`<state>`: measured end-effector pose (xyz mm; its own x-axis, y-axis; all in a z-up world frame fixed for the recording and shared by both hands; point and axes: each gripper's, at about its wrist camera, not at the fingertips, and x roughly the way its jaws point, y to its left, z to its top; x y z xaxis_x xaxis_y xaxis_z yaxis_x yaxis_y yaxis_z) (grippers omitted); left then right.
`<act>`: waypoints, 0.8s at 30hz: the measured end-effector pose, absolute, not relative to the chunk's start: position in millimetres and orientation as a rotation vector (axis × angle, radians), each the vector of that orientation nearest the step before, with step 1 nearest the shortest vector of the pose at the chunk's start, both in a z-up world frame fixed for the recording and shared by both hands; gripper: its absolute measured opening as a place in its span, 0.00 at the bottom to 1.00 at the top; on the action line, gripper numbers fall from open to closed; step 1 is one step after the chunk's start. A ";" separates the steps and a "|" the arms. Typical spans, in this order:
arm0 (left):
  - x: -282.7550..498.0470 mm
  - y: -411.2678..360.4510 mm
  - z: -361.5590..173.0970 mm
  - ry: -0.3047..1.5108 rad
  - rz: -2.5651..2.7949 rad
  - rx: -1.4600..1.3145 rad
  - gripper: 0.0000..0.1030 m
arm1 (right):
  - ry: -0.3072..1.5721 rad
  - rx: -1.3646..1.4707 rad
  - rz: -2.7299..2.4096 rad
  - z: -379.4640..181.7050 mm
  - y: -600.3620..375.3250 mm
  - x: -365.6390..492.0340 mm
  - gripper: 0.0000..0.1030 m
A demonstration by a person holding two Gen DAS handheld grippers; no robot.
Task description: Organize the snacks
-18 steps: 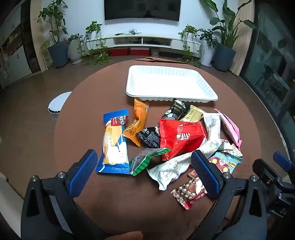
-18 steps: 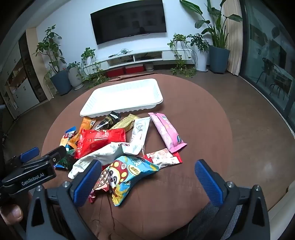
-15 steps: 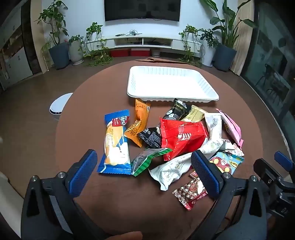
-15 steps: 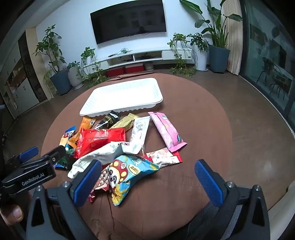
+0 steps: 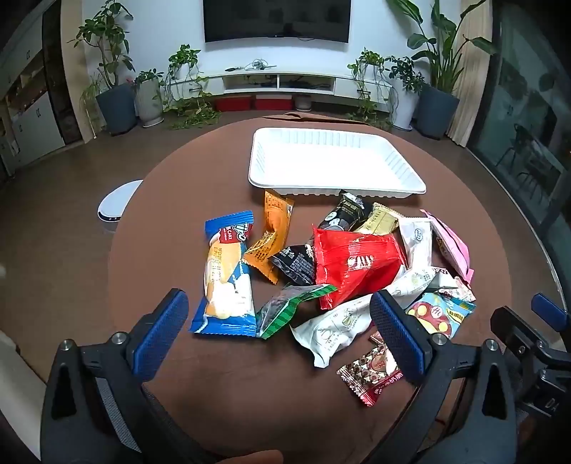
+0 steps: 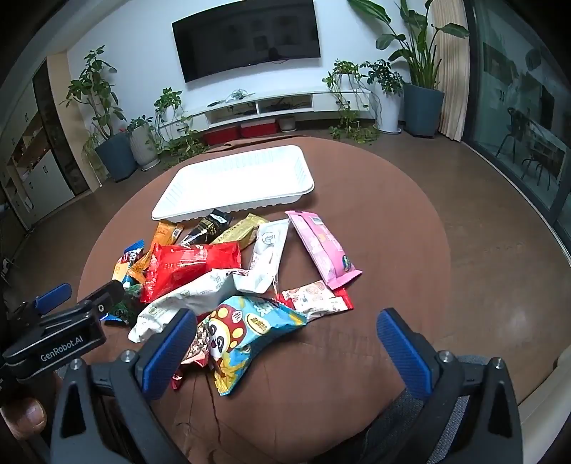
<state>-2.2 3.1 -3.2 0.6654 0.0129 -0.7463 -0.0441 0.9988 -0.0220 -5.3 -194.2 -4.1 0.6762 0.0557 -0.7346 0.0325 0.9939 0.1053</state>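
Observation:
A heap of snack packets lies on the round brown table (image 5: pixel 171 221) in front of an empty white tray (image 5: pixel 335 164), which also shows in the right wrist view (image 6: pixel 235 182). In the heap are a blue cake packet (image 5: pixel 228 282), an orange packet (image 5: pixel 273 232), a red bag (image 5: pixel 357 264), a pink packet (image 6: pixel 321 246) and a light blue cartoon bag (image 6: pixel 242 332). My left gripper (image 5: pixel 282 335) is open and empty, just short of the blue packet. My right gripper (image 6: pixel 289 349) is open and empty, by the cartoon bag.
A white round device (image 5: pixel 116 205) sits on the floor left of the table. Potted plants (image 5: pixel 114 89), a low TV cabinet (image 5: pixel 278 82) and a wall TV (image 5: pixel 274 18) stand behind. The left gripper's body (image 6: pixel 53 332) shows in the right wrist view.
Both views have shifted very slightly; the left gripper has drifted a little. Nothing on the table has moved and both grippers stay open.

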 end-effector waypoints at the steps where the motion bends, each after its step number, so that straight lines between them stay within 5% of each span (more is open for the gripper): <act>1: -1.9 3.3 -3.5 0.843 0.033 -0.040 1.00 | 0.832 0.115 0.010 -8.1 -192.2 -4.8 1.00; 24: -2.5 4.2 -7.0 0.849 0.038 -0.036 1.00 | 0.847 0.114 0.003 -12.8 -192.8 -3.9 1.00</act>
